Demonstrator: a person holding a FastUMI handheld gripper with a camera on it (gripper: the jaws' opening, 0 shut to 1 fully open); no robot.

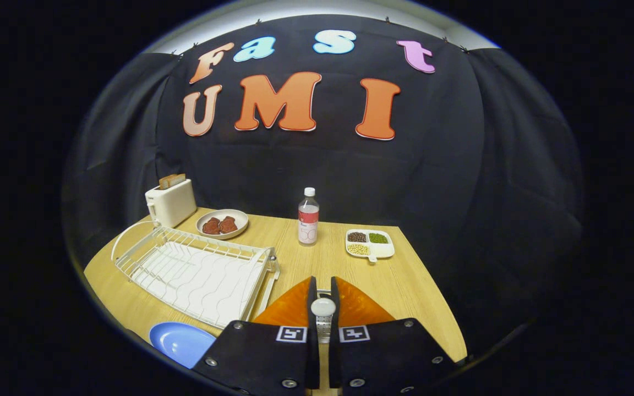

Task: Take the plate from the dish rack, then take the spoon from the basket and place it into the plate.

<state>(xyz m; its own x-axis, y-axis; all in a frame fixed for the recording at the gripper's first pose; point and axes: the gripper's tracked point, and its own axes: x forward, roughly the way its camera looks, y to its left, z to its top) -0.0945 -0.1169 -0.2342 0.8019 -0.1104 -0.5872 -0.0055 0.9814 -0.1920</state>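
My gripper (323,290) is shut on a white spoon (323,307). The spoon's rounded end shows between the two fingers and its stem runs down between the pads. Directly behind and under the fingers sits the orange basket (356,306), its ribbed sides showing on both sides of them. A blue plate (180,341) lies flat on the wooden table, to the left of the fingers and just in front of the near corner of the white wire dish rack (196,270). The rack holds no dishes.
Beyond the rack stand a white toaster (171,202) with bread in it and a plate of brown food (222,223). A water bottle (308,217) stands mid-table, and a divided white dish of beans (370,243) lies to its right. The table's right edge (432,297) runs close by.
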